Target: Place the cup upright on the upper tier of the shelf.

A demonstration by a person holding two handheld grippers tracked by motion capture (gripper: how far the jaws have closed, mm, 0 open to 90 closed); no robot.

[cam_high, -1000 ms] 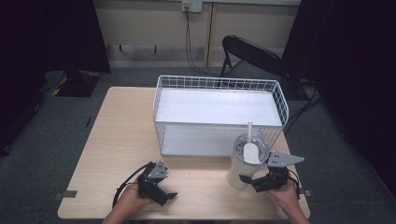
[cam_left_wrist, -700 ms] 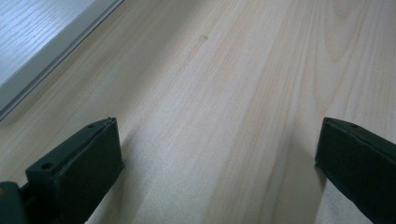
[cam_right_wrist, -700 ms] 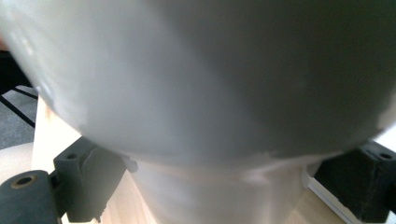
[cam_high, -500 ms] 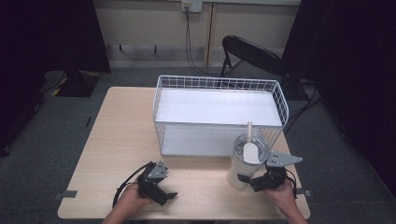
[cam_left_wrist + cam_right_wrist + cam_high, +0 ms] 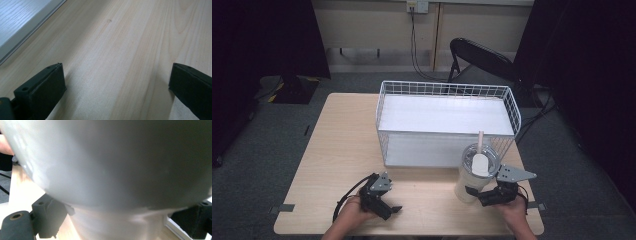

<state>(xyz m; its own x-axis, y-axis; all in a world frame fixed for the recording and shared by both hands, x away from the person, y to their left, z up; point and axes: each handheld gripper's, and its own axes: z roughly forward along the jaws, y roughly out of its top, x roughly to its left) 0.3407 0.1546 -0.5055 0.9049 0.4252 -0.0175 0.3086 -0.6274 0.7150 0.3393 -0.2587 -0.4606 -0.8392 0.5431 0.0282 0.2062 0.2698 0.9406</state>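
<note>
- Standing upright near the table's 5 o'clock corner in the high view is the pale, tall plastic tumbler with a clear lid and a straw (image 5: 473, 175); it sits just in front of the basket's near wall.
- My right gripper (image 5: 484, 194) is at the tumbler's lower body from the 4 o'clock side. In the right gripper view the tumbler (image 5: 107, 170) looms close, its narrow base sitting between my two black jaws, one on each side. I cannot tell whether the jaws press on it or only flank it.
- The person's right hand (image 5: 514, 207) wraps that gripper at the table's near edge.
- At the tumbler's 12 o'clock is the white wire basket with a white board floor (image 5: 512, 107), set on the far half of the table.
- My left gripper (image 5: 391, 210) lies at the 7 o'clock part of the table, well apart from the tumbler. In the left gripper view its jaws are spread wide over bare wood, nothing between them.
- Everything rests on the light wooden table (image 5: 342, 135); its grain is plain in the left gripper view (image 5: 120, 50).
- Beyond the table at 1 o'clock stands a black folding chair (image 5: 477, 55).
</note>
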